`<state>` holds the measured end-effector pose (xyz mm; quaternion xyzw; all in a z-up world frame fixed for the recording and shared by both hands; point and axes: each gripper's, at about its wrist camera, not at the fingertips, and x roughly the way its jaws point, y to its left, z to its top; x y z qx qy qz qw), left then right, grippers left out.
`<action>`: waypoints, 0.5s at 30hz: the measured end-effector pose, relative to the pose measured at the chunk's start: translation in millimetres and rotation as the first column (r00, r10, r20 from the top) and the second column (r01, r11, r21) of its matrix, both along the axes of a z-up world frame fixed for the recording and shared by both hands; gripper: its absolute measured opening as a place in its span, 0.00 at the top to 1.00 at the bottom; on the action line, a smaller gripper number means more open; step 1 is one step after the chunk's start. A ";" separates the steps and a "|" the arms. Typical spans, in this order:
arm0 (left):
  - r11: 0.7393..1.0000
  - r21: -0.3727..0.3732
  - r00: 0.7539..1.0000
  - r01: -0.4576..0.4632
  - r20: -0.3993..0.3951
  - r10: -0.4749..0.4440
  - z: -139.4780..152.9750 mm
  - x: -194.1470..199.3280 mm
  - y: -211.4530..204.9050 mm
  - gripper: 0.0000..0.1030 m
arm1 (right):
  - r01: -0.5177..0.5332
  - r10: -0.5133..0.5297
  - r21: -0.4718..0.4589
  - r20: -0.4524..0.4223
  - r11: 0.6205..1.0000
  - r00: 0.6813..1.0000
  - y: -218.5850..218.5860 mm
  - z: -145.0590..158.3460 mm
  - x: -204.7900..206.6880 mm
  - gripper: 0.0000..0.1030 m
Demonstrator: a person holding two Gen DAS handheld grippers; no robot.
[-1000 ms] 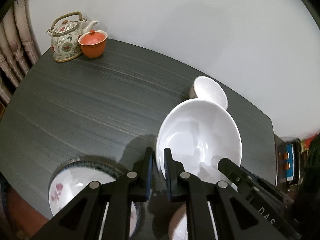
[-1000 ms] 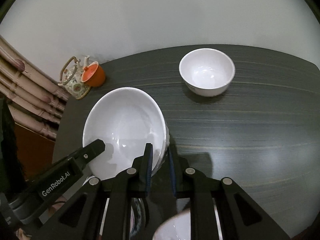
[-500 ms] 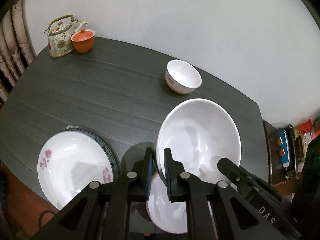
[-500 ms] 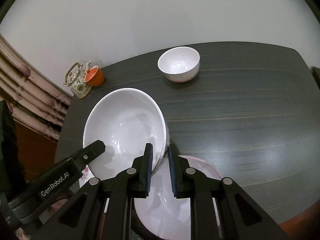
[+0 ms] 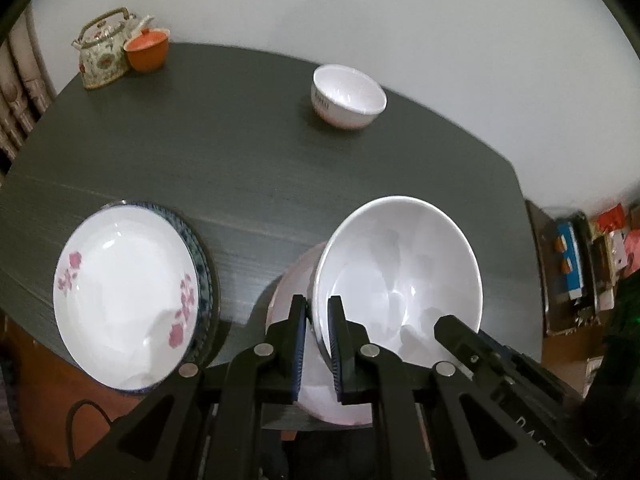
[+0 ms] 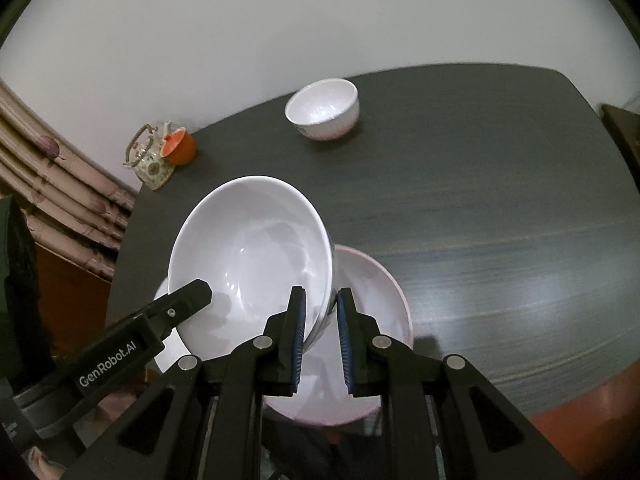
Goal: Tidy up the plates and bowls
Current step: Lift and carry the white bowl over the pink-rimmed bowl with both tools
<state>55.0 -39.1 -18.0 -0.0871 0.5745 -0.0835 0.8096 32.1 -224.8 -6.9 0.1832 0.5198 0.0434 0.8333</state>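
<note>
Both grippers, left (image 5: 318, 344) and right (image 6: 321, 340), jaws clamped on large white bowl (image 5: 400, 276) rim, above pink plate (image 6: 372, 300); next: place it down level.

There were two white bowls, one large (image 5: 400, 268) and one small (image 5: 347, 96); two plates, one flowered (image 5: 124, 292) and one plain (image 6: 372, 320); one teapot (image 5: 102, 54); one orange lidded cup (image 5: 146, 51); two grippers.

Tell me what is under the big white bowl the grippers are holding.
A pale pink-rimmed plate lies on the dark table beneath the big white bowl, which the left gripper and right gripper clamp by its rim. The bowl covers the plate's far left part.
</note>
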 end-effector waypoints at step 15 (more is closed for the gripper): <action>0.997 0.068 0.995 0.020 -0.098 -0.013 -40.0 2.3 -10.0 0.89 | -0.003 -0.001 -0.027 -0.118 1.000 0.993 -3.8 -46.6 -10.3 0.84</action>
